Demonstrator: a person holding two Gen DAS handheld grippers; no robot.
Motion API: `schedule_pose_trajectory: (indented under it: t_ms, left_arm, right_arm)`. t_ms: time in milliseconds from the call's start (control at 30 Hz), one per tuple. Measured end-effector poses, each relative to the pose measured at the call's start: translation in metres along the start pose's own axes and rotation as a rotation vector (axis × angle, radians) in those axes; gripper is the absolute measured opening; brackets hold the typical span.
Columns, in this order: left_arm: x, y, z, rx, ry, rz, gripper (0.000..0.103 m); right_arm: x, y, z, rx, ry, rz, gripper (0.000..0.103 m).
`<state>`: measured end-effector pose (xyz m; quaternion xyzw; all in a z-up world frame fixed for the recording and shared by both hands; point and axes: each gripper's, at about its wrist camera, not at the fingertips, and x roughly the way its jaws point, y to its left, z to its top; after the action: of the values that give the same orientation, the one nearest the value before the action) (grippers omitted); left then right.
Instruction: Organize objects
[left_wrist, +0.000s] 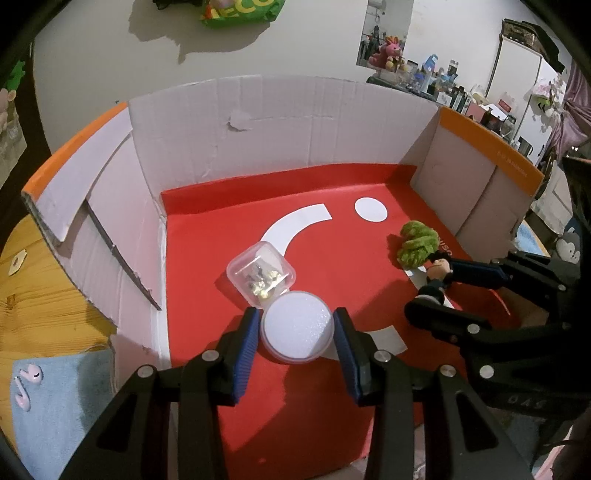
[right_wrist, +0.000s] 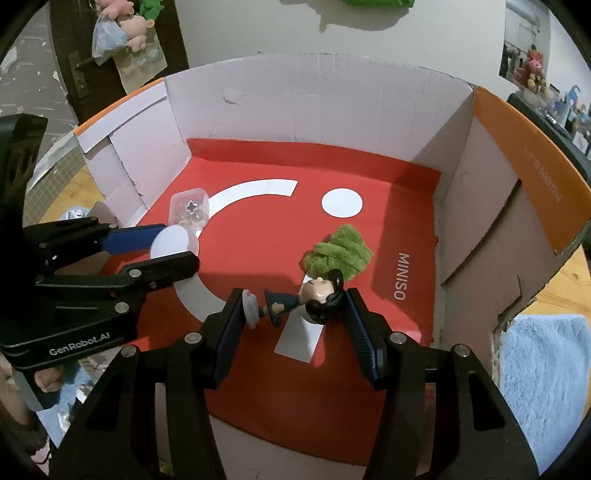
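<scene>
A cardboard box (left_wrist: 258, 122) with a red floor sheet (left_wrist: 332, 258) holds the objects. My left gripper (left_wrist: 297, 328) is shut on a round clear tub with a white top (left_wrist: 297, 326), low over the red floor. Touching the tub's far side is a small clear square case of metal bits (left_wrist: 262, 273). My right gripper (right_wrist: 291, 306) is shut on a small dark-haired figurine (right_wrist: 295, 299), held sideways with its base disc against one pad and its head against the other. A green fuzzy bundle (right_wrist: 338, 251) lies just beyond the figurine's head. The left gripper (right_wrist: 162, 251) also shows in the right wrist view.
The box walls rise on the left, far and right sides, with orange flaps (right_wrist: 528, 177). Outside are a wooden table (left_wrist: 44, 291), a blue towel (right_wrist: 539, 369) and pink earbuds (left_wrist: 27, 384). Bare red floor lies around the white dot (left_wrist: 370, 209).
</scene>
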<state>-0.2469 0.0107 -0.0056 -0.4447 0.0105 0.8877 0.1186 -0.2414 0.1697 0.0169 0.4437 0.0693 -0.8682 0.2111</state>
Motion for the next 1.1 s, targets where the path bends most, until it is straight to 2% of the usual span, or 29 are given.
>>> schedule_pose_trajectory:
  t_ms: [1100]
  left_arm:
    - [0.0009,0.0002,0.0001,-0.006,0.000,-0.003,0.043]
  right_arm:
    - [-0.0060,-0.0006,-0.0038,0.030,-0.005,0.055,0.055]
